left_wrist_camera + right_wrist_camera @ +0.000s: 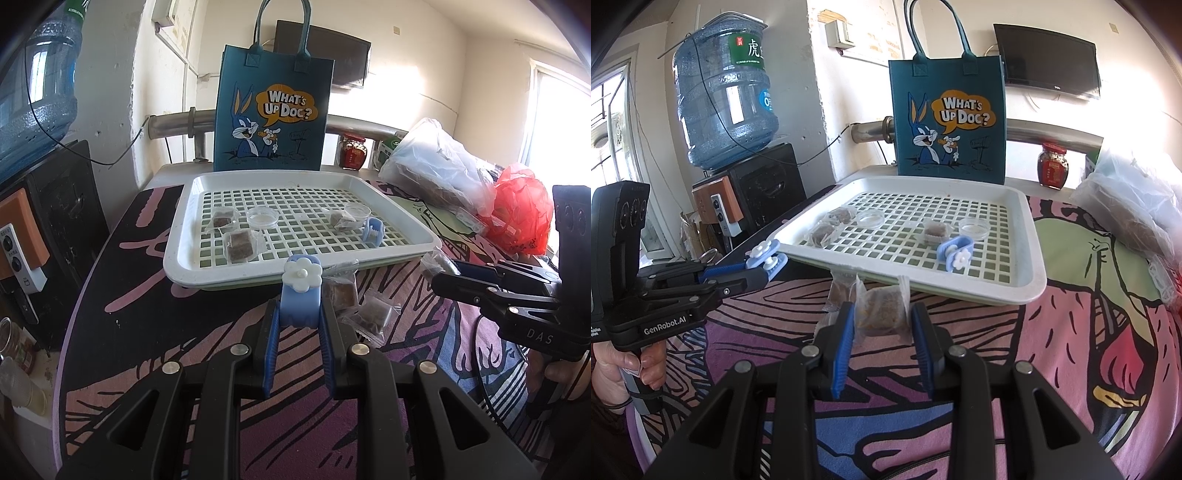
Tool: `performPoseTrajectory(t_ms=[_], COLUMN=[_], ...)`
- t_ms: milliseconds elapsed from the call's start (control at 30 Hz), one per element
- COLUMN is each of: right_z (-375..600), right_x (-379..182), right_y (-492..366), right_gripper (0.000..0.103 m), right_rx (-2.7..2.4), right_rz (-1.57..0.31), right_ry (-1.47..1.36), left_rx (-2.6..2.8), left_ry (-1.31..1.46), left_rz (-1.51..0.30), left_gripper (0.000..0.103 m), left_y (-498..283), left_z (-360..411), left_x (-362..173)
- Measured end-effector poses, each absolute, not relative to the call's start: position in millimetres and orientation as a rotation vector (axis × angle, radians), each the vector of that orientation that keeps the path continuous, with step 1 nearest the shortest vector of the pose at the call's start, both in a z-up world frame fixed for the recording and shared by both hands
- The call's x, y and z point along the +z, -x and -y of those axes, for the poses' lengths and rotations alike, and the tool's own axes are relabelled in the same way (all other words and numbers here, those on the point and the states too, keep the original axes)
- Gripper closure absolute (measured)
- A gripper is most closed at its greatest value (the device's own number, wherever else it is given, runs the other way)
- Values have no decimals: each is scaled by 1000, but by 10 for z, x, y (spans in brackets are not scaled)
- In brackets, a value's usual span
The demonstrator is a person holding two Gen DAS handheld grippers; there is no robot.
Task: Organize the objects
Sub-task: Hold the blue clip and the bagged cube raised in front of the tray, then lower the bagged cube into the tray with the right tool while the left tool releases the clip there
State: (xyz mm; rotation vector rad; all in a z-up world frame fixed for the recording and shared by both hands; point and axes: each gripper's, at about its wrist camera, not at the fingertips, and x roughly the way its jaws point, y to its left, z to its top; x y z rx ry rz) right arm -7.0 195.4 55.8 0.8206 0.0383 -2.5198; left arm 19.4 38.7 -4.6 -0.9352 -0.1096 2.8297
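My left gripper (298,312) is shut on a blue clip with a white flower (300,291), held above the table in front of the white grid tray (207,266). It also shows in the right wrist view (764,260). My right gripper (882,314) is shut on a wrapped brown snack cube (882,310), just before the tray's (1032,280) front edge. In the tray lie three wrapped cubes (242,245), two clear round lids (262,218) and a second blue flower clip (955,253). More wrapped cubes (373,314) lie on the cloth.
A blue Bugs Bunny tote bag (273,110) stands behind the tray. A red-lidded jar (1052,166), clear plastic bags (436,162) and a red bag (521,206) are at the right. A water dispenser (727,96) stands to the left.
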Motion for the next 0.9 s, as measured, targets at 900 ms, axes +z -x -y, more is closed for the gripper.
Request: performPoseTrajectory(t_ms=[900], right_z=[-2482], right_x=[1151], right_y=[329], right_gripper=[73], right_rx=[-2542], right_rz=[98], right_ry=[-742], left_rx=[2835], left_ry=[924], left_rz=[9], left_gripper=[84], left_y=[-43], left_z=[-65], left_x=[402])
